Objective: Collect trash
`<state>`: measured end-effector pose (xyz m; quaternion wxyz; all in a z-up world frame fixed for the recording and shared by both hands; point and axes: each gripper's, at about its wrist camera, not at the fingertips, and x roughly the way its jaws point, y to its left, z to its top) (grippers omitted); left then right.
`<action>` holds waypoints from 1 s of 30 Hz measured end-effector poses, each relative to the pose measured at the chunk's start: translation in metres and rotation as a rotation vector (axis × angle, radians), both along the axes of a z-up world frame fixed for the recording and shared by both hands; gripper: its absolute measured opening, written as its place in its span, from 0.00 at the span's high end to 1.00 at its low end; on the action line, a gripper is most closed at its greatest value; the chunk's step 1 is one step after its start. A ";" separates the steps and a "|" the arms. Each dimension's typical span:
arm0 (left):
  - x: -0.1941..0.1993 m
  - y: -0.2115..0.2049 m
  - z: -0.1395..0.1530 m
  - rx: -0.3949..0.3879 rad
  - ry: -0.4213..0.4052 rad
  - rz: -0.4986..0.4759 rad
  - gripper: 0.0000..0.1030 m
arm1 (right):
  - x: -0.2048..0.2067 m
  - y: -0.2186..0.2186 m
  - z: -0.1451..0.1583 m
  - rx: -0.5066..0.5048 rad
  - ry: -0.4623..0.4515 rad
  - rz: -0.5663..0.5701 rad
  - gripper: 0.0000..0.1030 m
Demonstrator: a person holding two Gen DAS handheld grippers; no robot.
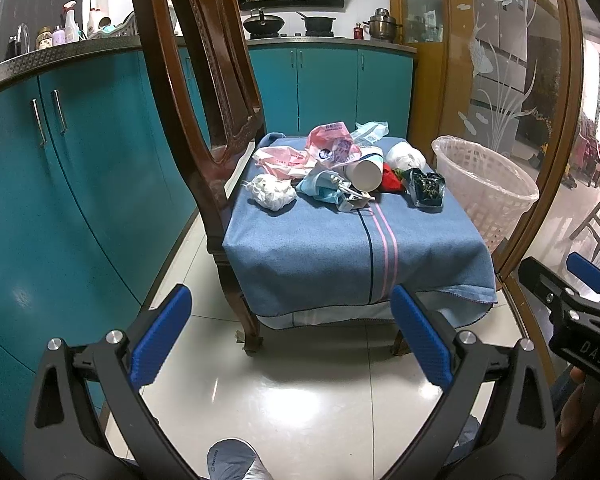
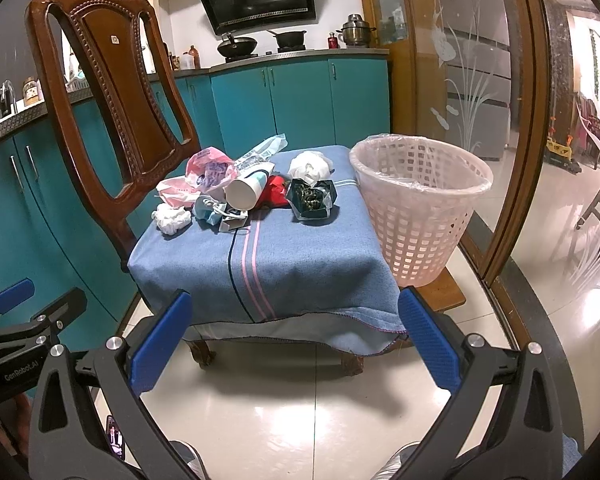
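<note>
**Mia:** What are the two grabbers doing?

**Dad:** The left gripper (image 1: 290, 334) with blue pads is wide open and holds nothing. The right gripper (image 2: 294, 340) is wide open too, and empty. Both hang above the shiny white tile floor (image 2: 300, 408), near us, well apart from the trash.

**Mia:** What is hard to see?

**Dad:** The top of the brown carved wooden chair (image 2: 100, 76) is cut off in the left view. The chair seat hides under a blue cloth with pink stripes (image 2: 268, 256). Some small bits under the pile are too tangled to name.

**Mia:** Where is the trash?

**Dad:** It sits in a heap on the far half of the cloth. A white paper cup (image 2: 245, 191) lies on its side, open end toward us. A crumpled pink plastic bag (image 2: 204, 174) is behind it on the left. A white tissue ball (image 2: 172, 218) lies at the left edge of the heap. A blue face mask (image 2: 206, 208) is squashed beside the cup. A dark shiny wrapper (image 2: 312, 198) lies on the right, with something red (image 2: 274, 194) between it and the cup.

**Mia:** And the bin?

**Dad:** The white lattice plastic basket with a clear liner (image 2: 418, 204) stands just beside the chair, on the right.
</note>
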<state>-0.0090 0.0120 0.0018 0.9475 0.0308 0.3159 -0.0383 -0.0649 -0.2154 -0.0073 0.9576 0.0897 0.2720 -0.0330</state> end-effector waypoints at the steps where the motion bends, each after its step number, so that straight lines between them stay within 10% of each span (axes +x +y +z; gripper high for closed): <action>1: 0.000 0.001 0.000 0.000 0.001 -0.001 0.04 | 0.000 0.000 0.000 -0.001 0.000 0.000 0.02; 20: -0.002 -0.007 -0.006 -0.017 0.004 -0.091 0.03 | -0.001 0.000 -0.004 -0.003 0.018 0.010 0.02; 25: 0.006 -0.003 -0.025 -0.072 0.114 -0.097 0.03 | 0.000 -0.002 -0.004 -0.025 0.031 0.020 0.02; 30: 0.001 -0.009 -0.026 0.049 0.080 -0.050 0.03 | -0.002 -0.003 -0.004 -0.052 0.031 0.035 0.02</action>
